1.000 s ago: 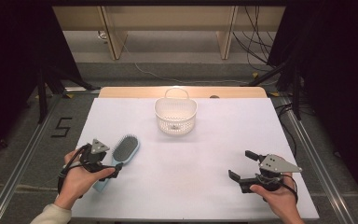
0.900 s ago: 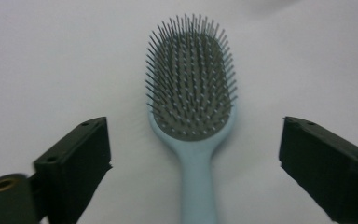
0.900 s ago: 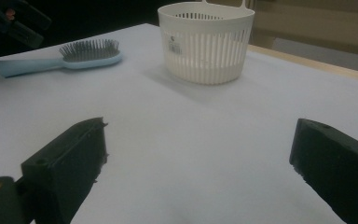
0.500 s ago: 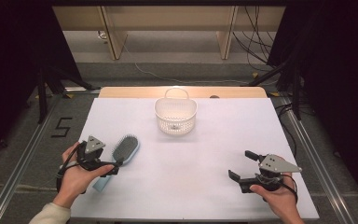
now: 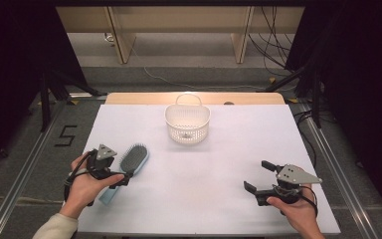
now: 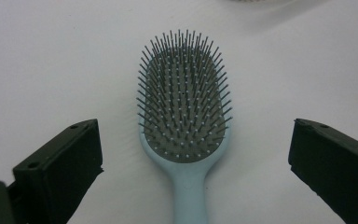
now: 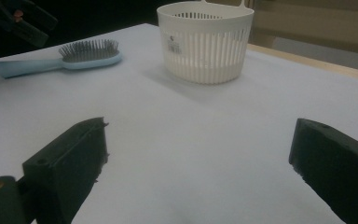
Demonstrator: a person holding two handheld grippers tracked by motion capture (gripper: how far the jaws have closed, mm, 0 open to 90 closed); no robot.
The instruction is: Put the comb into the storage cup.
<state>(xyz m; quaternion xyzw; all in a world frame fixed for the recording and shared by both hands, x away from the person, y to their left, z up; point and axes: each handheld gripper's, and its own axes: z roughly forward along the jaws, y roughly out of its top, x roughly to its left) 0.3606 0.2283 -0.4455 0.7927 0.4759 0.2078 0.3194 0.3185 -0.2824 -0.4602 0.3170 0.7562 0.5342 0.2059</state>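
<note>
- While it lies flat on the white table (image 5: 219, 199), bristles up, the light blue hairbrush (image 5: 129, 163) sits at the lower left of the high view, its head pointing up and to the right and its handle running down toward the bottom left.
- In the left gripper view the hairbrush (image 6: 184, 116) fills the middle of the frame, head toward the top, handle leaving at the bottom edge.
- Over the handle, at the lower left of the high view, hangs the left gripper (image 5: 122, 178); its jaws have just been opening and now stand wide apart, one on each side of the brush, with clear table between each jaw and the brush, so nothing is gripped.
- Holding that gripper is the person's left hand (image 5: 87, 186), coming in from the bottom edge.
- At the upper middle of the high view stands a white slotted basket (image 5: 187, 122), well apart from the brush.
- At the lower right, the right gripper (image 5: 258, 178) in the right hand (image 5: 296, 211) has its jaws spread wide over bare table, holding nothing.
</note>
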